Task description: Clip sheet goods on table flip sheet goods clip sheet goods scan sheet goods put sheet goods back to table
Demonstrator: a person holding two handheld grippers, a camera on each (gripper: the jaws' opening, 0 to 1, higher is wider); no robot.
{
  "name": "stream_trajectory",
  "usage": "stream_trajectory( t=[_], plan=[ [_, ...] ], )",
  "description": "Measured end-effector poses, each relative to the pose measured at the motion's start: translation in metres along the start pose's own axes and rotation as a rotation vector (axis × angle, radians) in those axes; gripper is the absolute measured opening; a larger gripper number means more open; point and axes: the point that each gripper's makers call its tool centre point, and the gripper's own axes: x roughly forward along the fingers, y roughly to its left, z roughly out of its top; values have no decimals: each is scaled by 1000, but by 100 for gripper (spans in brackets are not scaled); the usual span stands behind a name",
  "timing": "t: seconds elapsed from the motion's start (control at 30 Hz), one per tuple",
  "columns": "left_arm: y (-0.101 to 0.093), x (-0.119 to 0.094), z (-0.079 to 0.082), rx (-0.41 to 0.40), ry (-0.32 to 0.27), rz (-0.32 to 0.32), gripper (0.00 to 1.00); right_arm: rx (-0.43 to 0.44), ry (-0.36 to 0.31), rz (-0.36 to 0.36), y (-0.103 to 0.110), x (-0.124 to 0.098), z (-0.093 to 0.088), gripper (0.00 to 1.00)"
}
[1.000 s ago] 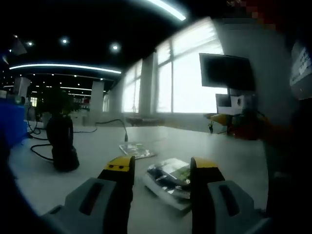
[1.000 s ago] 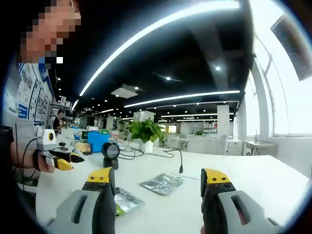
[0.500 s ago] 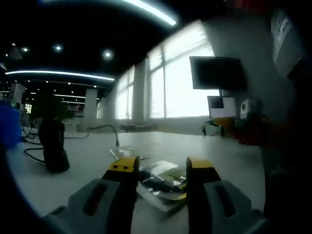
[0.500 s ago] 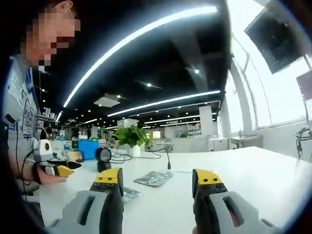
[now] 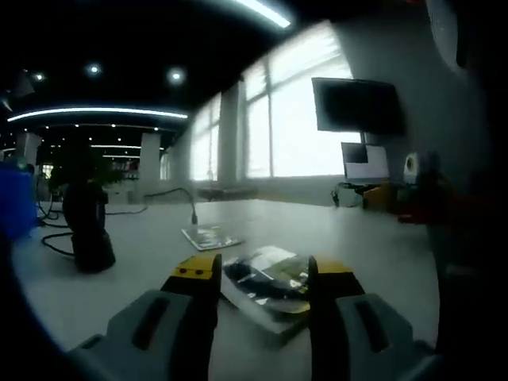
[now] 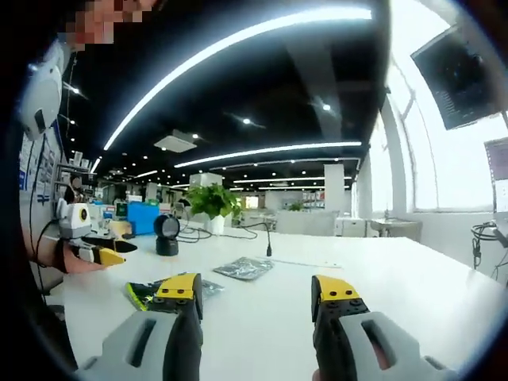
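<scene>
In the left gripper view, the left gripper is hovering low over the white table, its yellow-tipped jaws standing wide apart and holding nothing. The dark, glossy flat packet with green print is lying flat on the table at lower centre of the frame, directly ahead and between the jaw tips. Its long axis seems to be running diagonally, from lower right towards upper left, away from the claw.

A second flat grey packet is lying just beyond it.

In the right gripper view, the right gripper is also gaping open and empty, with the nearer packet off at lower left, so the left claw is nearer.
</scene>
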Motion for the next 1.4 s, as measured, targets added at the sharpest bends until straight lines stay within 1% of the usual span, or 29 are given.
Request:
stream_trajectory(
  t=[0.07,0.2,0.27,0.33,0.4,0.47,0.5,0.53,0.57,0.7,0.8,0.87,0.97,1.07,1.17,1.23,1.3,1.37,1.4],
  plan=[
    [-5,2,4,14,5,0,41,2,1,6,2,1,-3,50],
    [1,1,0,11,14,4,40,-11,2,41,14,5,-2,49],
    [4,-1,0,5,19,2,40,-18,12,35,17,9,-3,49],
    [7,-5,2,0,18,-1,40,-13,15,30,21,11,-4,48],
    [12,-11,5,-53,-1,15,39,-27,24,38,28,12,-7,48],
    [16,-14,4,-56,1,22,38,-51,40,37,23,10,-15,48],
    [17,-14,3,-55,2,24,37,-48,52,37,23,11,-18,48],
    [15,-14,0,-51,9,19,37,-5,59,32,25,12,-19,48],
    [14,-13,-2,-45,15,15,37,4,50,28,25,14,-17,47],
    [11,-12,-5,-17,28,2,37,-27,51,65,46,21,-10,46],
    [13,-13,-4,-21,21,6,37,-7,27,95,64,26,-2,46],
    [16,-13,-5,-24,21,17,37,-7,19,97,72,28,0,45],
    [19,-13,-5,-26,24,30,37,47,-3,101,83,34,2,45],
    [21,-14,-5,-29,22,38,37,35,-6,120,98,43,2,45],
    [22,-14,-6,-26,26,43,37,-4,9,150,116,53,-1,44],
    [22,-14,-6,-18,27,45,37,-13,21,171,130,60,-4,43],
    [24,-15,-5,-24,18,48,36,-45,30,192,141,65,-7,43],
    [26,-16,-4,-34,13,52,36,-44,49,191,147,71,-11,43],
    [27,-16,-3,-41,9,53,36,-21,56,191,151,73,-14,43]
  ],
)
